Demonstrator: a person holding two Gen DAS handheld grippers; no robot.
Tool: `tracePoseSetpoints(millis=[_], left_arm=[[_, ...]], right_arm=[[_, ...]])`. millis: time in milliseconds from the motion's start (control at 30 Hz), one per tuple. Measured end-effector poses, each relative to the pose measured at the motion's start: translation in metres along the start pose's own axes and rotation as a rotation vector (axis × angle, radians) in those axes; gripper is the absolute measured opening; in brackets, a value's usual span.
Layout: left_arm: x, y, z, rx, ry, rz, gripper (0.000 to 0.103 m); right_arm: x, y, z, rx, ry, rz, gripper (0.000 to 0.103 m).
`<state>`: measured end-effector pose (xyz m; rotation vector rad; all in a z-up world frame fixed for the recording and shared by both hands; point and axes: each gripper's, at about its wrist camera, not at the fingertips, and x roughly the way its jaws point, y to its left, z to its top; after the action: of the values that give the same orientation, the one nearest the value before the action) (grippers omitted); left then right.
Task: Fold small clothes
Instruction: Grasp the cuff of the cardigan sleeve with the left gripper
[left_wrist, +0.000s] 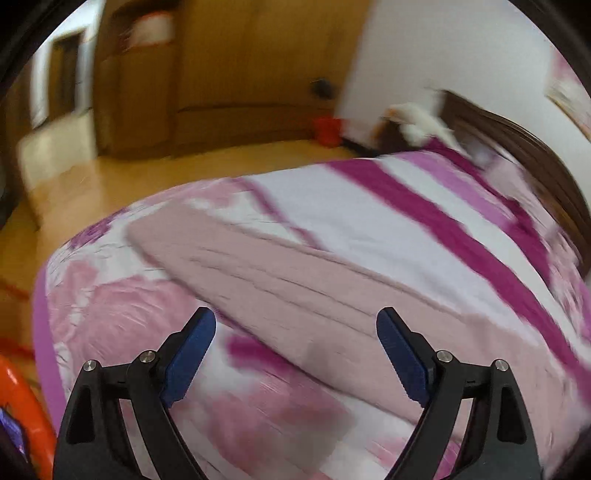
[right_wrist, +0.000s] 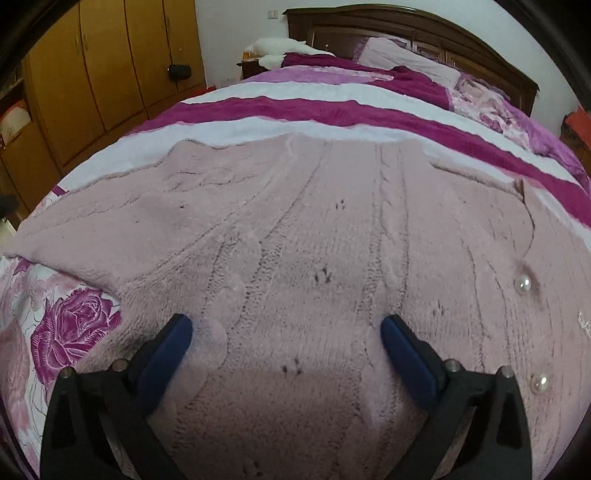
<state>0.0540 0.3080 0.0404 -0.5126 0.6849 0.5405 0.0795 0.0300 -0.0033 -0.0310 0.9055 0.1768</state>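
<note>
A pale pink cable-knit cardigan with pearl buttons lies spread flat on the bed. My right gripper is open, low over the knit, its fingertips at or touching the fabric. In the blurred left wrist view the cardigan runs diagonally across the quilt. My left gripper is open and empty, above the garment's near edge.
The bed has a pink, white and magenta floral quilt and a dark wooden headboard. Wooden wardrobes stand along the left. Wooden floor lies beyond the bed's edge. An orange object is at the lower left.
</note>
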Motion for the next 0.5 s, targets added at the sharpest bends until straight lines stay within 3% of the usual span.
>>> tracePoseSetpoints(millis=[100,133,167,200,300,367,433,500], left_arm=[[0.035,0.048,0.016,-0.112,0.033,0.088,0.071],[0.054,0.066,0.019,-0.145,0.078,0.098,0.071],[0.068,0.08,0.019,-0.181,0.107,0.068,0.072],[0.068,0.09,0.025,-0.202,0.057,0.016,0.076],[0.071,0.109,0.035,-0.274,0.022,-0.024,0.076],[0.074,0.129,0.034,-0.373,-0.031,-0.077,0.073],[0.071,0.145,0.031,-0.465,-0.074,-0.121,0.055],[0.076,0.164,0.031,-0.559,-0.025,-0.211,0.016]], right_arm=[[0.005,-0.005,-0.001,0.003,0.005,0.007,0.103],[0.006,-0.005,-0.001,0.007,0.005,0.014,0.103],[0.005,-0.007,0.0,0.01,0.004,0.018,0.103],[0.004,-0.008,0.001,0.014,0.002,0.022,0.103],[0.008,-0.011,0.003,0.016,-0.004,0.02,0.103],[0.007,-0.009,0.003,0.014,-0.007,0.015,0.103],[0.007,-0.009,0.003,0.016,-0.008,0.017,0.103],[0.007,-0.009,0.003,0.016,-0.009,0.015,0.103]])
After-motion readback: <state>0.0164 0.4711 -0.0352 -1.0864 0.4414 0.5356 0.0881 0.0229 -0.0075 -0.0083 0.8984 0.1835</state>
